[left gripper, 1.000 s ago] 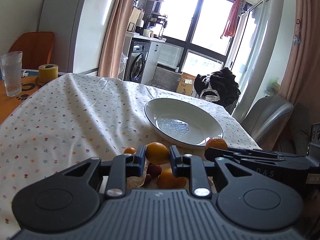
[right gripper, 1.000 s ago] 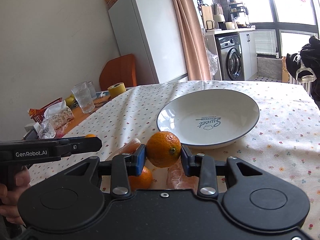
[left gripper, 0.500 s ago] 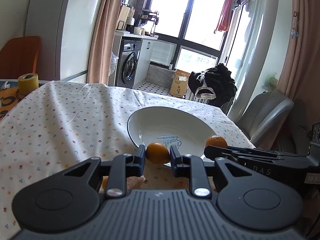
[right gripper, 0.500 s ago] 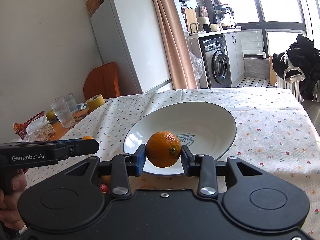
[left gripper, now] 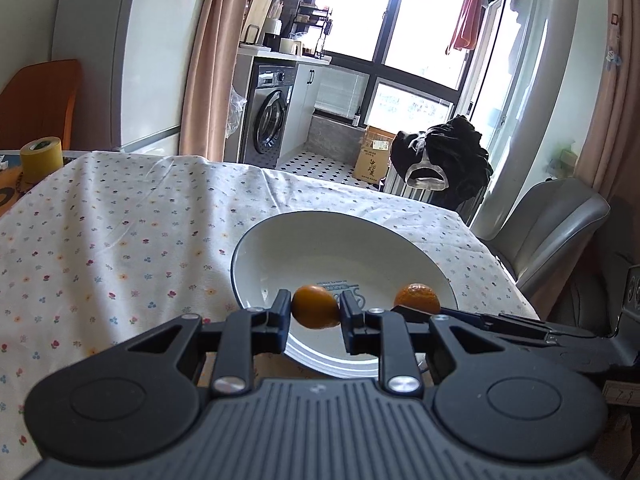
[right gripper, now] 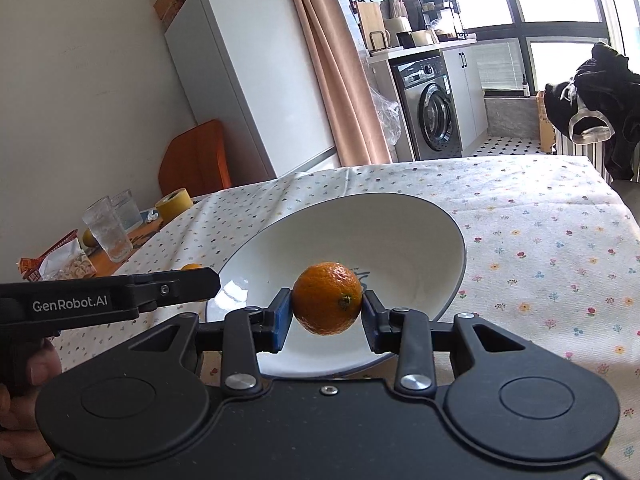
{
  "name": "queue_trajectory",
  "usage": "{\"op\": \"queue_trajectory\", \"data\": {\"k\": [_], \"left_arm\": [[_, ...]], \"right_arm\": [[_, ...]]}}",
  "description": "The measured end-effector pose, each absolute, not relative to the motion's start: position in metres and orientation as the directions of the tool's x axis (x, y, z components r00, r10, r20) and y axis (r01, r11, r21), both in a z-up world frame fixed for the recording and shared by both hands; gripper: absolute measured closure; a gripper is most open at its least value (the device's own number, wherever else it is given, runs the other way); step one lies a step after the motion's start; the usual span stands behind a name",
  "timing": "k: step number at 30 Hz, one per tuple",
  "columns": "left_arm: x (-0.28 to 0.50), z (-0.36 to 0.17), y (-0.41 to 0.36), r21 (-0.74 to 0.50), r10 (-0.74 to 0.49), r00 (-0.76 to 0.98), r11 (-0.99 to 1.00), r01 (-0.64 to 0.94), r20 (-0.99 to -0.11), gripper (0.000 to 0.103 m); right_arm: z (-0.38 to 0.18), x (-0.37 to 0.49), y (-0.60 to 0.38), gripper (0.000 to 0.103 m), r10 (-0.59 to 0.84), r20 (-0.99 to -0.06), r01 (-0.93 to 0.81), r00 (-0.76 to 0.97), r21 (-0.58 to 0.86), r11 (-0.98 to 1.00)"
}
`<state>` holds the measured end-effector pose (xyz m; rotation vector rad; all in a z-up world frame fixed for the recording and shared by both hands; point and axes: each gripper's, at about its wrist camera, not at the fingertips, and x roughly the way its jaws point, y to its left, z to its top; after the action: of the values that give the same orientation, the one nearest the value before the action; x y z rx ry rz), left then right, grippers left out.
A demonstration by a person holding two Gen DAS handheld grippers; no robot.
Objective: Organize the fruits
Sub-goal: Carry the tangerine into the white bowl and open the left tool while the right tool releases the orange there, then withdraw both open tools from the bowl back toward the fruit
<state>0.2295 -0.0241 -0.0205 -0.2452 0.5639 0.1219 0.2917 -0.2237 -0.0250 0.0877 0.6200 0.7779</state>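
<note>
The left gripper grasps a small orange over the white bowl. The right gripper clamps a bigger orange above it

Orange fruit is sitting between blue pads ahead of a white bowl on a white, flower-dotted cloth.
</note>
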Motion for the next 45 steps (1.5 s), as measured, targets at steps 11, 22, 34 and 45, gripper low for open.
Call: {"op": "queue_trajectory", "data": {"k": [11,22,34,45], "left_arm": [[0.257,-0.034,-0.035,-0.162,0.062,0.812,0.968,-0.19,-0.58,0.079],[0.259,-0.034,-0.035,-0.143,0.097,0.8,0.964,-0.223,-0.592,0.072],[0.211,-0.014,-0.017,-0.163,0.147,0.819,0.946,-0.28,-0.555,0.027],[0.172,-0.006,-0.011,-0.181,0.149,0.842,0.943,-0.279,-0.518,0.012]], "right_arm": [[-0.028,0.294,-0.237,0.063,0.687,-0.481,-0.612,0.545,0.331,0.718],[-0.027,0.293,-0.238,0.062,0.692,-0.473,-0.617,0.545,0.332,0.713],[-0.013,0.285,-0.238,0.032,0.683,-0.435,-0.613,0.588,0.312,0.726],[0.001,0.255,-0.234,0.008,0.694,-0.432,-0.652,0.576,0.269,0.709]]}}
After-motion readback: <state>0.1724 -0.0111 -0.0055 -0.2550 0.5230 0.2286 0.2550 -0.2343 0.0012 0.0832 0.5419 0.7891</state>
